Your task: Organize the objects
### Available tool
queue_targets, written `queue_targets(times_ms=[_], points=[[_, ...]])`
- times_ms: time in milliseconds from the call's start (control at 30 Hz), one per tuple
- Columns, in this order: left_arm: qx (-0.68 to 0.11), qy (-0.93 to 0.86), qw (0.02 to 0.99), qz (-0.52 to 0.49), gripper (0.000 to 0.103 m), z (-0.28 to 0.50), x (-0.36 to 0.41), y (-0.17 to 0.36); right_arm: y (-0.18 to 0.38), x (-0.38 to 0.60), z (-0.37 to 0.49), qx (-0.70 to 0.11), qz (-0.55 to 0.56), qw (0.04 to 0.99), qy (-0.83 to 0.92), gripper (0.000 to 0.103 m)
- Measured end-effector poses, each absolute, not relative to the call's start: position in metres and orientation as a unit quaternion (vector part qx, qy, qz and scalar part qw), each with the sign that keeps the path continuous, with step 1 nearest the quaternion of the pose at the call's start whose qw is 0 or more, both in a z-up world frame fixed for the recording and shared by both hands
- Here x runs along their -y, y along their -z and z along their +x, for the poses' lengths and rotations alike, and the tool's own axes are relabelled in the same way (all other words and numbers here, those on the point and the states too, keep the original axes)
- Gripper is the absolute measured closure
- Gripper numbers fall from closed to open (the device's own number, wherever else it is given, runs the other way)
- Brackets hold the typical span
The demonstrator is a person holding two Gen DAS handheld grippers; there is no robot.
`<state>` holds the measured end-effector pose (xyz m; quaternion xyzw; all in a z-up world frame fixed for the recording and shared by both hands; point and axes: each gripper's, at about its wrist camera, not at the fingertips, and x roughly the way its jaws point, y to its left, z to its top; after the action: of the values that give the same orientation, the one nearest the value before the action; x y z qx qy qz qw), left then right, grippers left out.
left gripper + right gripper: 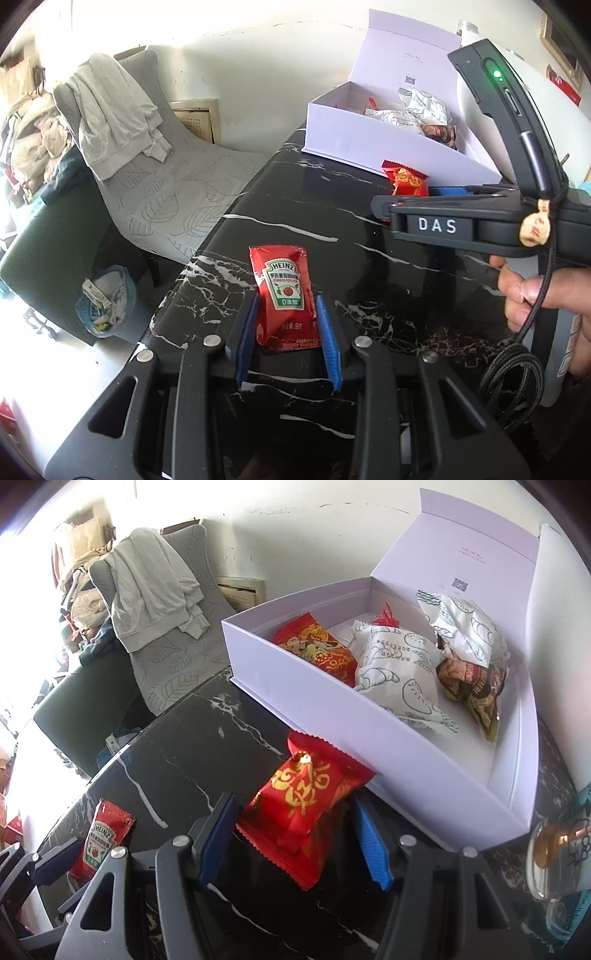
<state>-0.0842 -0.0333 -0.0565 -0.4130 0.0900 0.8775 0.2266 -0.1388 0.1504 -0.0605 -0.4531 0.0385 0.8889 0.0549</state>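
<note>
Closest to me on the left wrist view, my left gripper [286, 325] has its jaws drawn in narrow around the ketchup sachet [284, 295], blue pads hugging both long edges of the packet; it looks pinched, label up, over the black marble table [369, 236]. The sachet runs from between the pads out toward twelve o'clock.

On the right wrist view, my right gripper [295, 823] sits with jaws part open. The red snack packet [306, 805] lies between them, slanted. The left pad meets its edge at about nine o'clock, while the right pad stands clear of it at three o'clock, a gap showing. I don't call that a grip. The packet's far end, at one o'clock, tucks against the near wall of the white box [369, 731].

Further out, that box stands open, lid up at the back. Inside I see another red packet [317, 646] at the left end, two white printed pouches [399, 672] in the middle, and a dark brown wrapper [472, 686] toward the right.

At four o'clock, a glass jar [554, 849] stands on the table edge.

Farthest, at ten o'clock, a grey chair [166, 657] with a pale garment [151, 590] draped over its back.
</note>
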Motion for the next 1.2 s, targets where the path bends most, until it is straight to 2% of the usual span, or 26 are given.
queue_targets(times_ms=[167, 633, 1200], points=[[-0.081, -0.875, 0.227, -0.42, 0.072, -0.085, 0.036, 0.055, 0.06, -0.155, -0.128, -0.039, -0.448, 0.045, -0.892, 0.053], [-0.061, -0.858, 0.256, -0.44, 0.073, -0.069, 0.024, 0.053, 0.04, -0.167, -0.058, -0.031, -0.441, 0.012, -0.897, 0.054], [-0.123, -0.831, 0.326, -0.434, 0.073, -0.024, -0.02, 0.049, 0.047, -0.173, 0.022, -0.023, -0.454, 0.003, -0.891, 0.053]])
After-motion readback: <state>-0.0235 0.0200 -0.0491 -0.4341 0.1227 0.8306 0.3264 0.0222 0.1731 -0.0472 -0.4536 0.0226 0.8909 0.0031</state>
